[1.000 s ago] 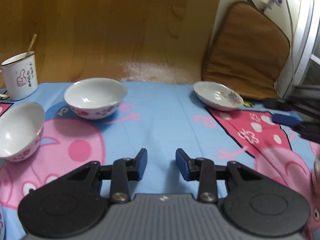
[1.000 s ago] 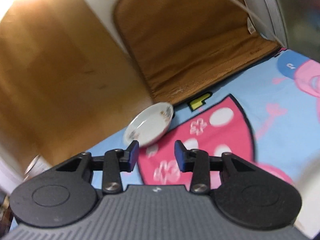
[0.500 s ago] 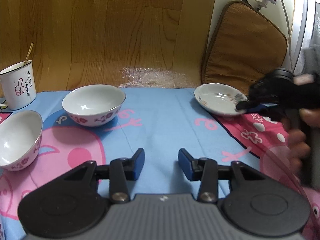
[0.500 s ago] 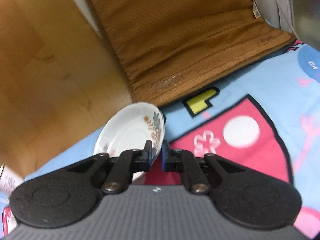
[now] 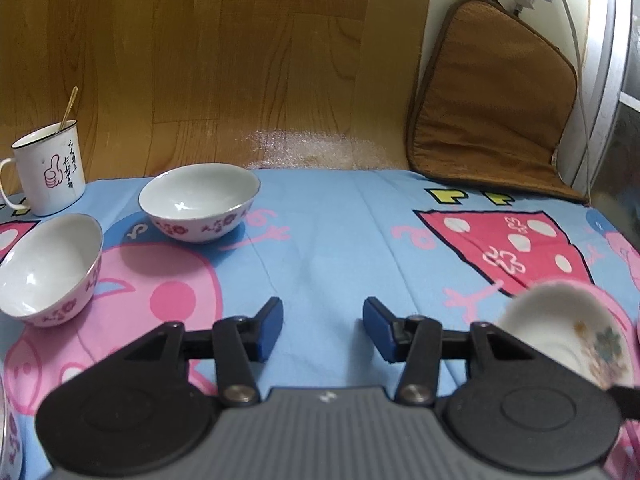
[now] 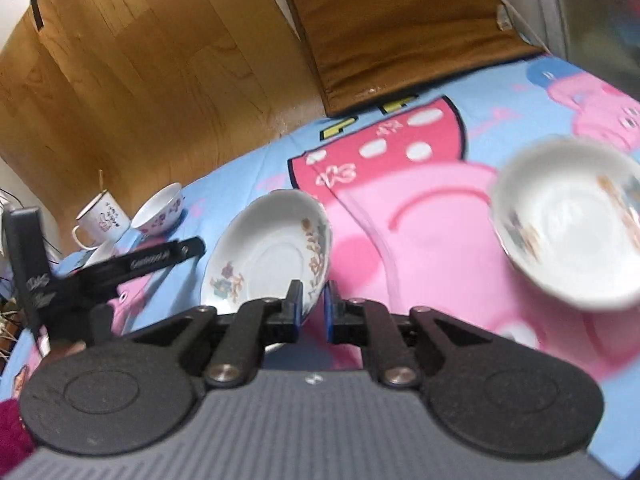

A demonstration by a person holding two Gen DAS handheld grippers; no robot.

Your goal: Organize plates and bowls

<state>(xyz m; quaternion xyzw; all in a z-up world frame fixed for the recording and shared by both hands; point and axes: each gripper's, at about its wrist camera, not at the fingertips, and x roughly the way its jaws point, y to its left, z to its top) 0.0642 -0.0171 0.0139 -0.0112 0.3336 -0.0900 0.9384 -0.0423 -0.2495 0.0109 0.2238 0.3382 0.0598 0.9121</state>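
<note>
My right gripper (image 6: 312, 310) is shut on the rim of a white flowered plate (image 6: 268, 256) and holds it tilted above the cloth; the same plate shows low right in the left wrist view (image 5: 568, 332). A second flowered plate (image 6: 568, 220) lies on the cloth to the right of it. My left gripper (image 5: 322, 328) is open and empty above the blue cloth. Two white bowls with red flowers sit at the left, one further back (image 5: 198, 208) and one nearer (image 5: 50, 268); the back one also shows in the right wrist view (image 6: 160, 210).
A white enamel mug (image 5: 48, 172) with a spoon stands at the far left. A brown cushion (image 5: 492, 112) leans against the wall at the back right. A wooden panel (image 5: 200, 60) backs the table. The cartoon tablecloth (image 5: 332, 232) covers the table.
My right gripper closed on the plate's rim at the back right, lifted it and carried it toward the near right. My left gripper stayed open and hardly moved.
</note>
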